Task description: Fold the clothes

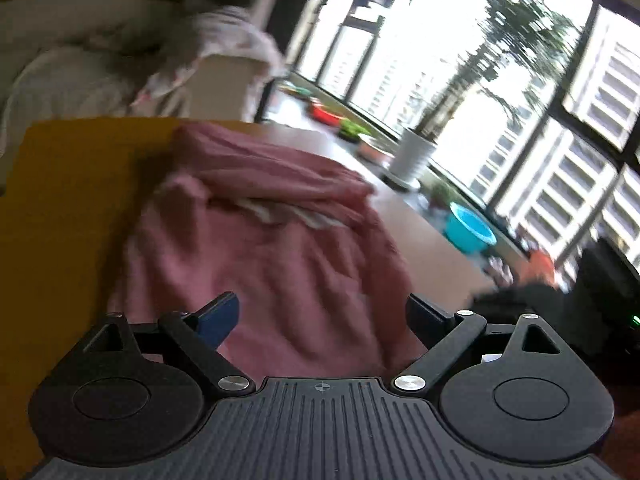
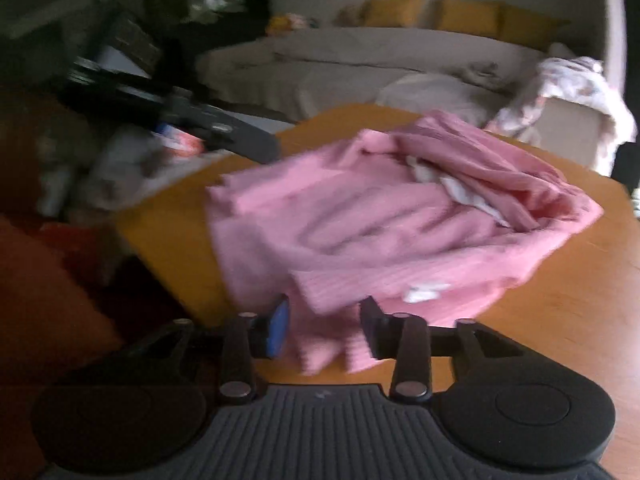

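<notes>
- Your right gripper (image 2: 324, 326) is half-spread; the pink garment (image 2: 384, 224) hem lies between its jaws, seemingly unpinched through blur, bulk toward one o'clock.
- Your left gripper (image 1: 322, 320) is spread wide, empty.

Left claw (image 1: 320, 316) gapes wide; right claw (image 2: 324, 326) stands half open, both angled downward.

Wooden table (image 2: 568, 280) bearing a rumpled pink garment (image 2: 360, 220), white fabric peeking from its folds.

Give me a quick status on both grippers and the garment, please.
Left gripper open, empty. Right gripper open around hem of crumpled pink knitted garment on wooden table. Nothing in the way.
</notes>
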A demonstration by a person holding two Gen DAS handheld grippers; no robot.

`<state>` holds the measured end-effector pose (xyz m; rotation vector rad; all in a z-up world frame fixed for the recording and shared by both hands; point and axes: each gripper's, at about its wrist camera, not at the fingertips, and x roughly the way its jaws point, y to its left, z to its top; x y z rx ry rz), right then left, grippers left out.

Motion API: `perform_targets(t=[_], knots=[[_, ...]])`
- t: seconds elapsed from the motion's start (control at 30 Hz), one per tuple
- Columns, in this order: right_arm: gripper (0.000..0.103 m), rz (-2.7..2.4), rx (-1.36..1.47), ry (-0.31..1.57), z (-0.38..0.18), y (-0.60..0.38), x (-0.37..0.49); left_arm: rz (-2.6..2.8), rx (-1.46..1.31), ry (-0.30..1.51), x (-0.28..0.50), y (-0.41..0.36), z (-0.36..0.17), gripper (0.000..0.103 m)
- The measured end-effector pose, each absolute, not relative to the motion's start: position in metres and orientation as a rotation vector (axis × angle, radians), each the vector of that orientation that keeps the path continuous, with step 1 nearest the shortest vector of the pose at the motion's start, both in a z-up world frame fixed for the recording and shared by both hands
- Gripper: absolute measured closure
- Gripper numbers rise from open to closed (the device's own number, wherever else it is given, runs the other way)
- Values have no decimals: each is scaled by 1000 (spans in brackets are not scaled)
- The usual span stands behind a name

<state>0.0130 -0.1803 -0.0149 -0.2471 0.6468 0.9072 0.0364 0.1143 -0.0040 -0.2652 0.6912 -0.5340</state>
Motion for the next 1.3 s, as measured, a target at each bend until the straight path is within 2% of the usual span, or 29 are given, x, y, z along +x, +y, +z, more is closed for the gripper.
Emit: perform_targets(t=[0.1, 0.3, 0.33, 0.37, 0.4, 0.47, 0.5, 0.63, 0.73, 0.77, 0.83, 0.87, 0.9, 1.03, 1.07, 1.13, 1.17, 1.23, 1.3], knots=[[35, 912, -226, 639, -5, -185, 9, -506, -290, 703, 34, 125, -11, 8], [32, 859, 25, 699, 15, -215, 33, -495, -313, 710, 33, 136, -15, 8], [33, 838, 56, 686, 17, -220, 36, -498, -315, 703, 33, 138, -14, 8], [42, 816, 86, 677, 18, -226, 40, -504, -316, 694, 33, 139, -12, 8], [58, 792, 114, 674, 17, -230, 45, -509, -318, 686, 34, 140, -10, 8], [73, 746, 148, 686, 10, -233, 54, -513, -324, 675, 38, 141, -8, 8], [76, 738, 146, 701, 3, -230, 57, -513, -327, 673, 40, 141, -7, 8], [76, 734, -76, 738, -29, -195, 50, -500, -339, 708, 52, 141, -16, 8], [76, 748, -206, 684, -21, -186, 42, -496, -305, 742, 55, 140, -20, 8], [70, 757, -175, 676, -13, -191, 46, -502, -290, 745, 55, 140, -19, 8], [48, 717, -94, 653, 4, -206, 61, -521, -264, 741, 57, 139, -13, 8], [31, 685, -53, 646, 11, -213, 72, -532, -258, 735, 61, 139, -9, 8], [24, 649, -7, 650, 15, -220, 85, -542, -255, 729, 65, 138, -5, 8], [23, 549, 178, 693, 19, -242, 141, -579, -287, 694, 94, 132, 12, 8], [24, 524, 199, 696, 17, -244, 154, -587, -297, 680, 105, 129, 17, 9], [44, 477, 154, 665, 15, -241, 177, -593, -290, 658, 127, 122, 22, 15], [61, 469, 119, 656, 14, -239, 187, -584, -282, 654, 139, 118, 23, 20], [67, 473, 90, 668, 10, -232, 209, -557, -284, 676, 164, 111, 18, 28], [71, 484, 65, 704, 2, -221, 232, -535, -303, 710, 187, 107, 9, 30]])
